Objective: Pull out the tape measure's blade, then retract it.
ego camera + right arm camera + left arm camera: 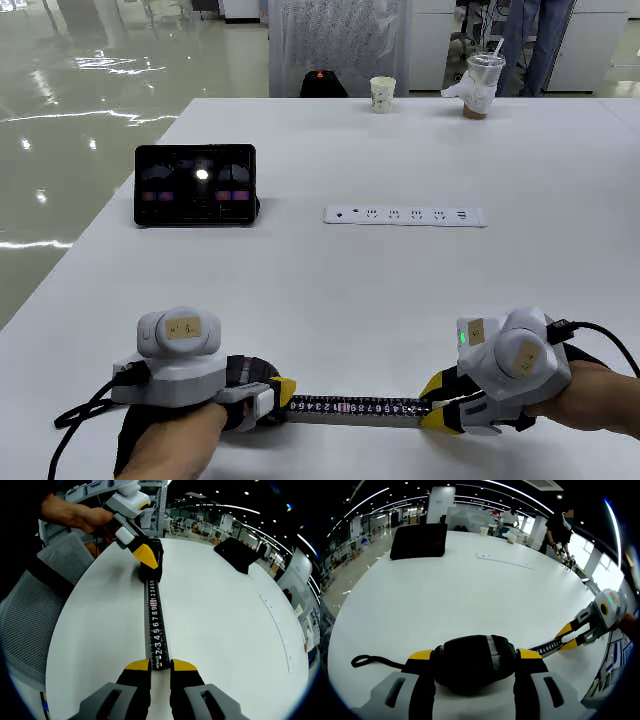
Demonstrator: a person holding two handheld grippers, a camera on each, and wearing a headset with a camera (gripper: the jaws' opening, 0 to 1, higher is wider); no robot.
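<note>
— Open office, glossy floor, and one wide white bench (400,300). Where was the tape measure (472,662)?

— On the person's side of the power strip (405,215), close to the bench's near edge. It had a rounded black case, and a thin black loop (362,660) trailed from it onto the bench.

— And the blade (155,630)?

— It was partly out, dark with pale numerals, and ran straight and low over the bench from the case to the other tool.

— Who held what?

— The left gripper (262,400) had its yellow-tipped jaws clamped on either side of the case. The right gripper (160,665) had its jaws drawn narrow, pinching the blade's free end between the yellow tips.

— Any cups?

— Two, both beyond the power strip at the far edge. A paper cup (382,94) stood upright; I couldn't tell what was inside it. To its right stood a clear lidded cup (482,80) with a straw and something brownish low in it.

— Anything else?

— A dark tablet (195,184), propped up to the left of the power strip, with its screen faintly lit.
</note>
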